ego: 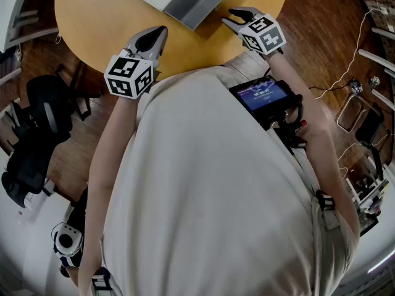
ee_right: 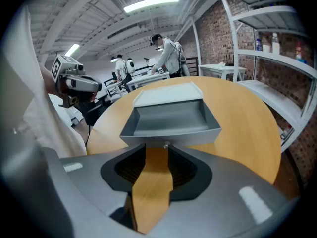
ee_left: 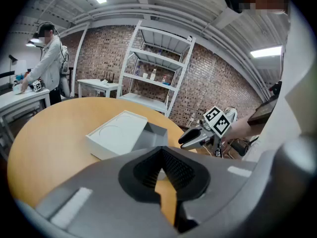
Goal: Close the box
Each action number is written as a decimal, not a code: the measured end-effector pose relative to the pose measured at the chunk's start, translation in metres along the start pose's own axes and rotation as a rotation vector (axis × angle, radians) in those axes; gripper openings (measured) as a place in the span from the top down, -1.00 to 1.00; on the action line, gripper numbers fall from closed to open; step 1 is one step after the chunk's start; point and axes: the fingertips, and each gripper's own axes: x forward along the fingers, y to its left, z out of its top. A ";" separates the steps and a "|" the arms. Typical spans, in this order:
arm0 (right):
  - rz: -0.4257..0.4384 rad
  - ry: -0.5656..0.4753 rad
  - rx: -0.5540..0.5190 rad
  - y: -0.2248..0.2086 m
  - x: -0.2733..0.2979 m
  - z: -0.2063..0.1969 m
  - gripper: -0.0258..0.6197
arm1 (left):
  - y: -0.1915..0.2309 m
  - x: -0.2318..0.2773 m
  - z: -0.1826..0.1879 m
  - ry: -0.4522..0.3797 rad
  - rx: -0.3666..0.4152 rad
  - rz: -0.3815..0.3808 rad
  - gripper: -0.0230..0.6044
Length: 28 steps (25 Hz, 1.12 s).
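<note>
Gaping right claw [ee_right: 157, 147] just beside open box [ee_right: 171, 119] on table [ee_right: 247, 118]

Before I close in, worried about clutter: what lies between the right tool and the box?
Only bare table separates right tool and box, in the right gripper view.

Light: ceiling tubes [ee_right: 151, 3] overhead — bright, even.
Head view: dimmer, corners vignetted dark.
Shadows: soft, faint under the box [ee_right: 171, 118] on the desk [ee_right: 247, 118].
Edges: strong fisheye bending.
Focus: closest foreground blurred — background sharp.
</note>
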 end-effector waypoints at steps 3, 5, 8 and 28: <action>-0.024 0.089 -0.037 -0.002 0.016 -0.004 0.44 | 0.000 -0.008 0.000 0.000 0.003 0.019 0.93; -0.039 0.153 -0.055 -0.004 0.024 -0.014 0.42 | -0.006 -0.016 -0.003 -0.006 -0.001 0.035 0.93; -0.047 0.207 -0.056 -0.003 0.030 -0.026 0.39 | -0.018 -0.030 -0.014 -0.015 -0.013 0.067 0.93; 0.037 0.239 -0.067 -0.024 0.123 0.066 0.71 | 0.073 -0.048 -0.033 -0.047 -0.201 0.216 0.93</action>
